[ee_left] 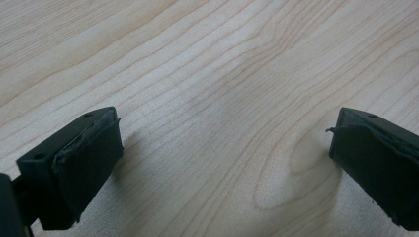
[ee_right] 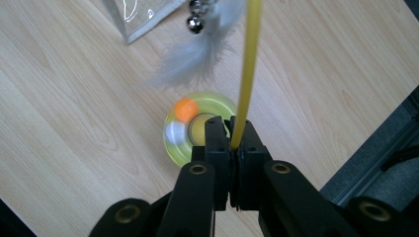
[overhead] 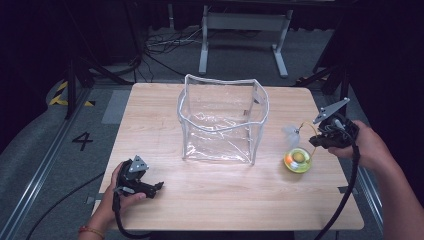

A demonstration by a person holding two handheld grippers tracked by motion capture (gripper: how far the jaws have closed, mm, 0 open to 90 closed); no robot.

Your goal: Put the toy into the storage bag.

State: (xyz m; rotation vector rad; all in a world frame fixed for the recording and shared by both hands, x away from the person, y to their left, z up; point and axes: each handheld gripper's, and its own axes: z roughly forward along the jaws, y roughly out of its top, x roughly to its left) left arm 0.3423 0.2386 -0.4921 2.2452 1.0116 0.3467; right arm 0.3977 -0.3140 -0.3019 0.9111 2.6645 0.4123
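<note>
Yellow wand (ee_right: 247, 64) of a feather-and-bell cat toy sits pinched in the right gripper (ee_right: 230, 143), above its round translucent base (ee_right: 197, 127); left gripper (ee_left: 222, 158) gapes empty.

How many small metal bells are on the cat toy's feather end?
2 bells, side by side at the top of the grey feather, above the yellow-green disc base in the right gripper view; more may sit beyond the frame.

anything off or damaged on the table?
Clear bag stands open, its rim sagging unevenly. Left gripper pads look frayed at the edges. Right gripper pinches the toy's yellow stem. Nothing spilled.
</note>
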